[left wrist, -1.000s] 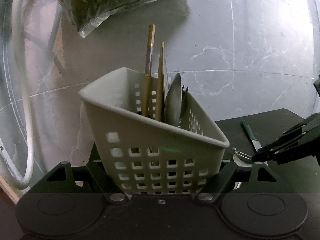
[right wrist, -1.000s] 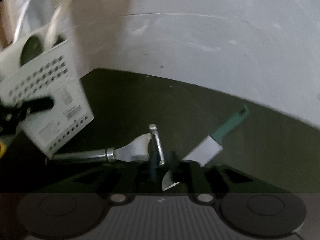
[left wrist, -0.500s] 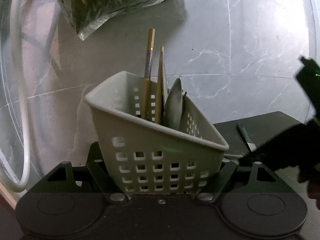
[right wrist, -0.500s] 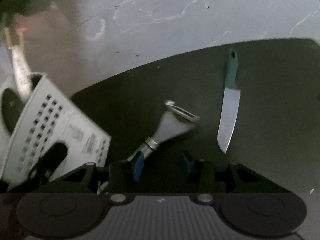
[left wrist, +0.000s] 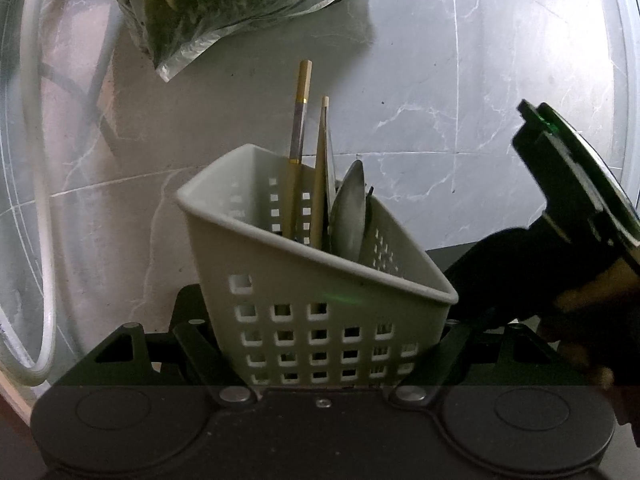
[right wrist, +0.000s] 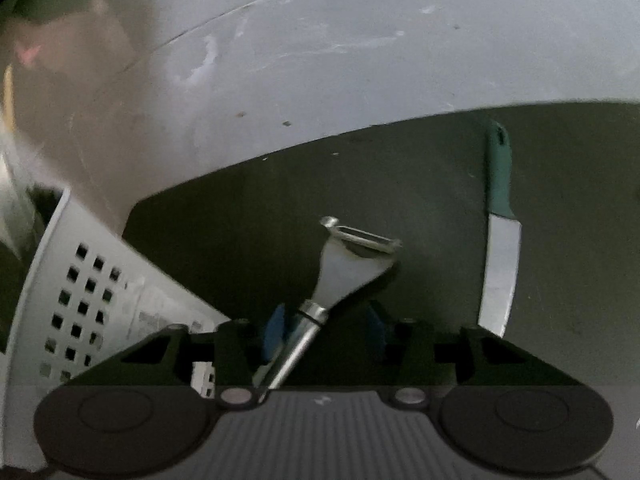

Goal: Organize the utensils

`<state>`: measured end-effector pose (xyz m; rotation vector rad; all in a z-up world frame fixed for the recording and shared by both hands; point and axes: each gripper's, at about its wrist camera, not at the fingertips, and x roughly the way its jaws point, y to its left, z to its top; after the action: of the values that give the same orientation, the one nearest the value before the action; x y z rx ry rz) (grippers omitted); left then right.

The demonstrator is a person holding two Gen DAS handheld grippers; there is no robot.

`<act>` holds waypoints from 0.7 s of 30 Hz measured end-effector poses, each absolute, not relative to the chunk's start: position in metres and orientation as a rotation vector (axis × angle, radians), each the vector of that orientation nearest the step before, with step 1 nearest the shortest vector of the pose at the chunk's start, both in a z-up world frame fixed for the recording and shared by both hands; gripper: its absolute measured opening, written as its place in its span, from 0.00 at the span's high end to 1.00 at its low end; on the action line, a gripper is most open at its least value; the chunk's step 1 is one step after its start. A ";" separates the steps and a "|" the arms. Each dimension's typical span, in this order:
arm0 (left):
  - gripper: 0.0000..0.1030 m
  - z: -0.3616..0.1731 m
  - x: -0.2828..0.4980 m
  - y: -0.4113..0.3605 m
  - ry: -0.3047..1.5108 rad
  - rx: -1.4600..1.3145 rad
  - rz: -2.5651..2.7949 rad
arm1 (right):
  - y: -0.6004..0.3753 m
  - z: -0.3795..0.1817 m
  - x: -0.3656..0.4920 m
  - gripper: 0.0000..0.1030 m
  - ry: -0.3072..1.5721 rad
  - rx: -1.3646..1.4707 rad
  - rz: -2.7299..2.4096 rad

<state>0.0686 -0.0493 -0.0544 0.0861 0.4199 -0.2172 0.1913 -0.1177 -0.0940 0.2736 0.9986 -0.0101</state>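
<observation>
Compared with a second ago, the right wrist view has been swung round: the peeler (right wrist: 348,264), then seen lying sideways with its head between the fingers, is now seen with its head pointing away and its steel handle running down between them, and the knife (right wrist: 500,240), formerly aslant at the right, is now seen almost upright at the right side. In the left wrist view the right-hand tool, earlier only a set of fingertips at the right edge, has been brought in as a large dark mass — the knife once seen there is now hidden behind it. The right gripper (right wrist: 324,326) is narrowly open and its jaws are closing; the peeler's handle lies between the blue pads (right wrist: 274,330), close against the left one, though a firm pinch cannot be made out. The left gripper (left wrist: 320,354) is clamped on the white perforated basket (left wrist: 280,272), which is held tilted, with chopsticks (left wrist: 298,152) and a spoon (left wrist: 352,208) standing in it. Peeler and knife lie on a dark mat (right wrist: 420,184) on the marbled bench (left wrist: 420,80), the knife well apart from the peeler. A bag of greens (left wrist: 240,4) and a white hose (left wrist: 40,200) lie beyond the basket.
</observation>
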 end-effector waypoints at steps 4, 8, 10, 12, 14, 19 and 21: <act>0.21 -0.054 0.069 -0.050 0.420 0.086 -0.217 | -0.112 -0.095 0.184 0.76 1.003 0.155 0.051; 0.21 -0.054 0.068 -0.049 0.419 0.079 -0.217 | -0.121 -0.093 0.186 0.79 1.043 0.099 0.122; 0.21 -0.054 0.069 -0.049 0.419 0.081 -0.218 | -0.123 -0.092 0.191 0.79 1.064 0.114 0.128; 0.21 -0.054 0.069 -0.049 0.419 0.081 -0.219 | -0.121 -0.092 0.193 0.81 1.067 0.097 0.126; 0.21 -0.054 0.069 -0.048 0.420 0.083 -0.219 | -0.121 -0.093 0.189 0.82 1.049 0.098 0.132; 0.21 -0.054 0.069 -0.047 0.420 0.083 -0.223 | -0.151 -0.086 0.173 0.82 0.947 0.256 0.146; 0.21 -0.055 0.069 -0.046 0.418 0.083 -0.224 | -0.161 -0.070 0.159 0.82 0.823 0.303 0.160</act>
<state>0.0693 -0.0463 -0.0545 0.0826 0.4178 -0.2241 0.1588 -0.1614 -0.0705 0.3032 0.8233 0.1604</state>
